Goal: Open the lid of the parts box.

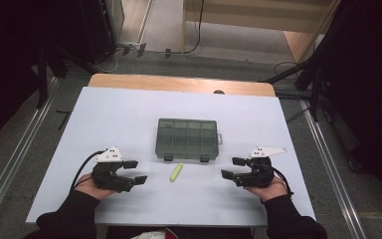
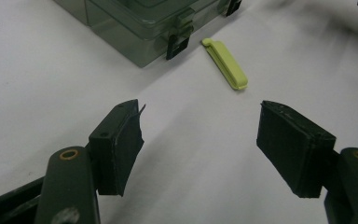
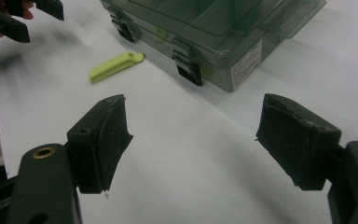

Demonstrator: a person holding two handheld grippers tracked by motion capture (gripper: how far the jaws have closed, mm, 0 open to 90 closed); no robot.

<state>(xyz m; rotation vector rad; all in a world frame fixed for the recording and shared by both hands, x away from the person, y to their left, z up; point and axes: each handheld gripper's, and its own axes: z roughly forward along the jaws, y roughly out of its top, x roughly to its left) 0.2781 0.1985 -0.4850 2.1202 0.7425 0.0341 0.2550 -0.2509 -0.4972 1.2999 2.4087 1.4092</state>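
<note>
So, closest to me: both my grippers sit low over the near part of the bench (image 1: 129,107), one in each hand, forearms coming in from the near edge in dark sleeves. My left gripper (image 1: 135,171) has its jaws wide apart with nothing between them, pointed inward toward the middle. Same deal with my right gripper (image 1: 234,168): jaws spread, empty, aimed back toward the left one. Each has a grey plate on top and a cable trailing off the back.

Between the two grippers, a bit further out, lies the clip (image 1: 176,172). It's a small, flat, lime-green plastic stick, long and narrow with rounded ends, lying flat on the white bench top at a slight slant. From my left gripper view, the clip (image 2: 225,63) is ahead of the jaws and a little right of centre, well apart from them. From my right gripper view, the clip (image 3: 115,66) is off to the left, also untouched.

Just past the clip is the box (image 1: 187,138), a see-through grey-green organizer with dividers inside, lid closed, two dark latches on the side facing me. The clip sits just beside that latch side, not touching it.
</note>
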